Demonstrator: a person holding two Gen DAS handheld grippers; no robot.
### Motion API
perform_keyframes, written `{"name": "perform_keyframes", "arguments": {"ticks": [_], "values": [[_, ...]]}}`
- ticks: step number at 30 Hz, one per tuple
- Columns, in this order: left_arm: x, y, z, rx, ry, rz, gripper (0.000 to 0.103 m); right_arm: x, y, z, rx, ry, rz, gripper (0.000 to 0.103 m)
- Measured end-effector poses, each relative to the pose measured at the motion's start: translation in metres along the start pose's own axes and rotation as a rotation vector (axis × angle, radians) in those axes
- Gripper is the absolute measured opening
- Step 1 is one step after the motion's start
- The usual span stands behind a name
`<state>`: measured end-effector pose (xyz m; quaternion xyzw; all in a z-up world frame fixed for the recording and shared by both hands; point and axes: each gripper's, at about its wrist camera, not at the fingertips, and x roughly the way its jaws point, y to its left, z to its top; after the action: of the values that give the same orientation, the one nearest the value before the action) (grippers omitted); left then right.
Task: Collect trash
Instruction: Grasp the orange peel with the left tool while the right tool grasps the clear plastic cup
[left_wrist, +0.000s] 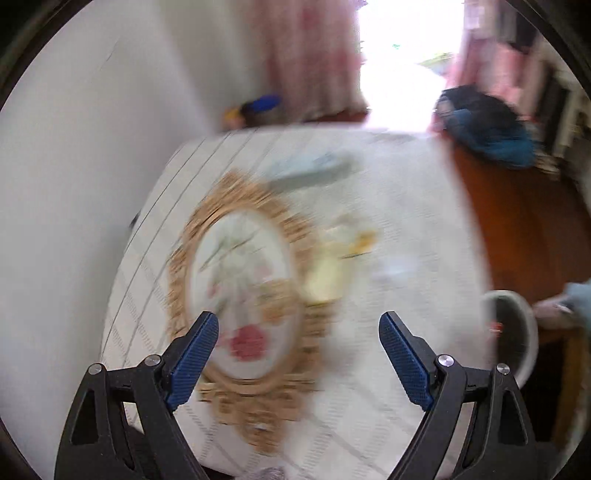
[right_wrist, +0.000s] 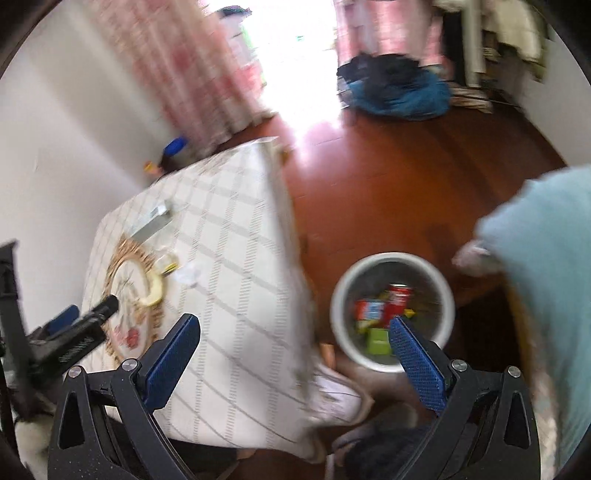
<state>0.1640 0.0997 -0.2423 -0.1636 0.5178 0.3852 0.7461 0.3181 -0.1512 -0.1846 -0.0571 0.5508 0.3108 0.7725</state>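
Trash lies on the table (right_wrist: 229, 258) near its wall edge: banana peel (right_wrist: 155, 290), crumpled paper (right_wrist: 190, 274). I see my left gripper (left_wrist: 299, 354) and right gripper (right_wrist: 293, 349) spread, empty; bin (right_wrist: 393, 258) on bare floor (right_wrist: 388, 177) beside the table's edge.

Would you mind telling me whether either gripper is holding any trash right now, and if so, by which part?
Nothing is held. The left gripper and the right gripper are both open, with nothing between their fingers; the right one hangs above the bin.
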Motion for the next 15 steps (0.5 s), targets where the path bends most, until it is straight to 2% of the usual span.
{"name": "perform_keyframes", "arguments": {"ticks": [5,9,14,15], "values": [[0.066,0.05,-0.006,-0.095,0.125,0.052,0.089,0.084,0.056,0.016,-0.073,0.106,0.051,0.1],[0.087,0.066,-0.007,-0.125,0.152,0.064,0.089,0.141,0.088,0.029,-0.1,0.163,0.076,0.084],[0.103,0.068,-0.003,-0.127,0.173,0.06,0.089,0.184,0.121,0.038,-0.143,0.181,0.075,0.083],[0.105,0.068,-0.002,-0.128,0.175,0.056,0.089,0.191,0.125,0.039,-0.146,0.183,0.078,0.08]]}}
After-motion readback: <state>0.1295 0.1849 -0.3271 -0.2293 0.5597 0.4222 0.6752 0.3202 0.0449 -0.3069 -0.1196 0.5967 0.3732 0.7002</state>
